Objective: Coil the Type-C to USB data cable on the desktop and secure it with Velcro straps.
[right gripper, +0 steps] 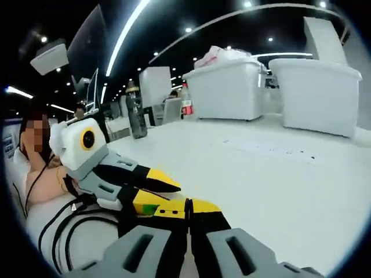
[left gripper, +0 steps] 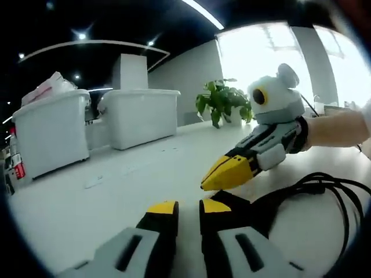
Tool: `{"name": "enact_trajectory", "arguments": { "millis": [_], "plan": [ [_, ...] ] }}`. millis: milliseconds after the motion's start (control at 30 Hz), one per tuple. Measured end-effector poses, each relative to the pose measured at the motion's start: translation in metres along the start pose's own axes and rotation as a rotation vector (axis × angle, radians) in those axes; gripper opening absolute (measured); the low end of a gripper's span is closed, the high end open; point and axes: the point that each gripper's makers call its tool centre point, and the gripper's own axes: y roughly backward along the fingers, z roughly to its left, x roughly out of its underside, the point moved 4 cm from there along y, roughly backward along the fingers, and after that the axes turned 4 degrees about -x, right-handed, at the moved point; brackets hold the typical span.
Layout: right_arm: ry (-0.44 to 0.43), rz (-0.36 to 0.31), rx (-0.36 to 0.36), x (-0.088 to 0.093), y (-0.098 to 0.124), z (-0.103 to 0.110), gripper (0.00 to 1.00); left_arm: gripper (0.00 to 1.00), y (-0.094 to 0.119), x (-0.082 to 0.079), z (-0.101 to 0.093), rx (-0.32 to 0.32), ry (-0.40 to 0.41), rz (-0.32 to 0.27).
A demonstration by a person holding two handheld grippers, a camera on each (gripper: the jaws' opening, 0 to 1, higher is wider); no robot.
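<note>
Left gripper view, white desktop (left gripper: 104, 202), storage bins (left gripper: 142, 116), possibly office

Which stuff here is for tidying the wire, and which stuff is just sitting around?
For the job:
- black cable, looped on the white table
- left gripper
- right gripper

Just sitting around:
- two white storage bins
- potted plant
- dark bottle

I can't make out a Velcro strap.
</note>
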Motion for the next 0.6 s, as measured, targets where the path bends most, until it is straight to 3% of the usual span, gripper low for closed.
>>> {"name": "enact_trajectory", "arguments": {
  "millis": [67, 133, 267, 367, 467, 533, 567, 600],
  "plan": [
    [-0.010, -0.032, 0.000, -0.004, 0.004, 0.003, 0.01, 0.17, 0.005, -0.007, 0.002, -0.009, -0.043, -0.027],
    [0.003, -0.053, 0.000, -0.006, 0.008, 0.007, 0.01, 0.17, 0.009, -0.015, 0.004, -0.022, -0.025, -0.063],
    [0.015, -0.072, 0.003, -0.007, 0.009, 0.013, 0.01, 0.16, 0.021, -0.035, 0.016, -0.086, 0.085, -0.154],
    [0.023, -0.088, 0.001, -0.010, 0.010, 0.018, 0.01, 0.16, 0.030, -0.046, 0.021, -0.126, 0.132, -0.186],
    [0.035, -0.107, 0.000, -0.014, 0.013, 0.023, 0.02, 0.16, 0.035, -0.053, 0.014, -0.078, 0.291, -0.223],
    [0.030, -0.118, 0.022, -0.019, 0.016, 0.024, 0.04, 0.11, 0.041, -0.056, 0.010, -0.052, 0.307, -0.243],
    [0.018, -0.134, 0.036, -0.023, 0.018, 0.024, 0.04, 0.03, 0.045, -0.063, 0.004, -0.030, 0.313, -0.280],
    [-0.006, -0.163, 0.046, -0.028, 0.021, 0.025, 0.05, 0.03, 0.048, -0.065, 0.004, -0.049, 0.330, -0.279]
  ]
}}
